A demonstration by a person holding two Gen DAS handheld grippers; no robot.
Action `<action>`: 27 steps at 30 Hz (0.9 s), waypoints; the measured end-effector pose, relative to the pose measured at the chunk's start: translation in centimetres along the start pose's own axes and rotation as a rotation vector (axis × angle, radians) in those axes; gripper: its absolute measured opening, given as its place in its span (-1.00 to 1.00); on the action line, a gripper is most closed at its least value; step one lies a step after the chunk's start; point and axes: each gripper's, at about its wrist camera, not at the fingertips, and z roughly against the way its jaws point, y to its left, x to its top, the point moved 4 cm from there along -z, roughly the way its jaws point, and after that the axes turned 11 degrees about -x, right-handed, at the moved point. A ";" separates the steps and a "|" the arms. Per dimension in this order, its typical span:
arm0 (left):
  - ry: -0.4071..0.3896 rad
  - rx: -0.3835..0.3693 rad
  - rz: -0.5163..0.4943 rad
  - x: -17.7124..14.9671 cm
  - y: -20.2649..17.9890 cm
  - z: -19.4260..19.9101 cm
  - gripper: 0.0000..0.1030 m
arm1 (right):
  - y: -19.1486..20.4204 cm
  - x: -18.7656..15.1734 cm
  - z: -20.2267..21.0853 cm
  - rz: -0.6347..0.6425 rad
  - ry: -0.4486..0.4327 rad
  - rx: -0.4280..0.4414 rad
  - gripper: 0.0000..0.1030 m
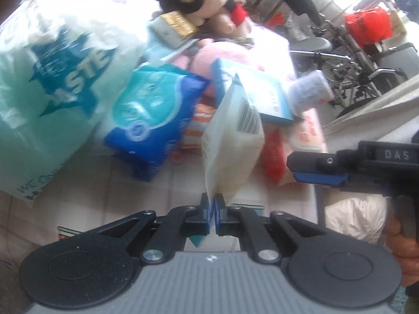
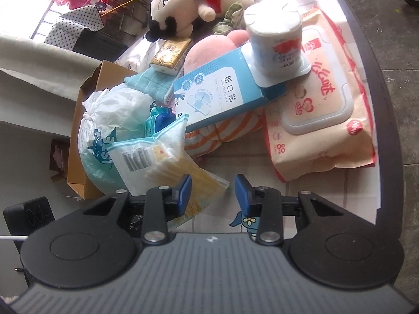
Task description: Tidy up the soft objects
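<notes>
My left gripper is shut on the bottom edge of a clear bag of cotton swabs and holds it upright in front of the pile. The same bag lies just left of my right gripper, which is open and empty above the table. The right gripper also shows at the right of the left wrist view. The pile holds a plush doll, a pink plush, a blue plaster box, a white cotton-pad tub, a wet-wipes pack and a blue tissue pack.
A white and teal plastic bag stands at the left, next to a cardboard box. A gold packet lies on a teal cloth. The table's dark rim curves along the right. Bicycles stand beyond.
</notes>
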 end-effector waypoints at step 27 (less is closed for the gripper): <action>0.156 -0.014 0.012 1.1 4.1 -4.7 -0.93 | 4.6 0.6 -12.8 -0.093 0.001 0.292 0.76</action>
